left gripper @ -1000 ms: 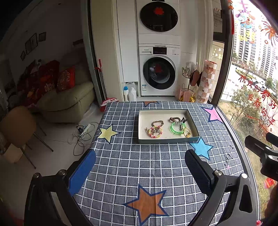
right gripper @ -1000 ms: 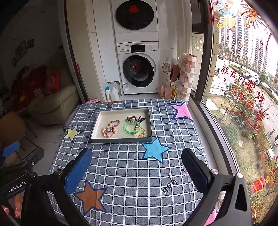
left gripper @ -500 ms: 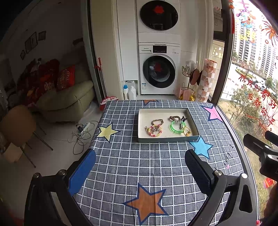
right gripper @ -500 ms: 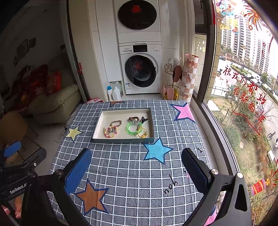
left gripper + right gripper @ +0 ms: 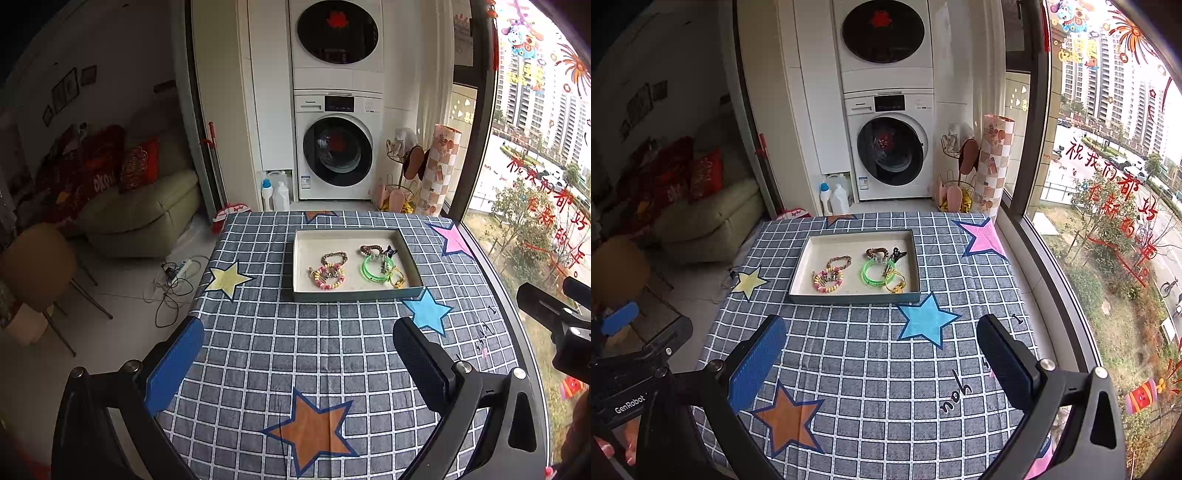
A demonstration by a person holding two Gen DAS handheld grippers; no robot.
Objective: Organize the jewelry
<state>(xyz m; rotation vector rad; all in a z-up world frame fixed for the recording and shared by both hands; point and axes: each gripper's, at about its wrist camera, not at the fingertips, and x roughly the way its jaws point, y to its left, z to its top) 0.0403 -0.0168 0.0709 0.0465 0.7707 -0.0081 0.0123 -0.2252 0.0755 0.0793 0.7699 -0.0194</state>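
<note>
A shallow white tray (image 5: 314, 243) (image 5: 827, 247) sits on the far half of the checked tablecloth. In it lie a pink and yellow bead bracelet (image 5: 328, 277) (image 5: 827, 282), a brown braided bracelet (image 5: 334, 257) (image 5: 839, 262), a green bangle (image 5: 375, 269) (image 5: 876, 274), a brown bead bracelet (image 5: 370, 249) (image 5: 876, 252), a yellow ring piece (image 5: 397, 281) (image 5: 896, 285) and a dark clip (image 5: 389, 252) (image 5: 898, 254). My left gripper (image 5: 295, 354) and my right gripper (image 5: 881, 350) are both open and empty, held above the near half of the table, well short of the tray.
The tablecloth (image 5: 332, 350) is grey-blue with coloured stars. A window (image 5: 1108, 184) runs along the right edge of the table. Behind the table stand a stacked washer and dryer (image 5: 338, 147). A sofa (image 5: 140, 210) and a chair (image 5: 33, 266) stand on the left.
Both grippers have drawn back and up slightly, so the tray looks a little farther. The jewelry in the tray has not moved. Both stay open.
</note>
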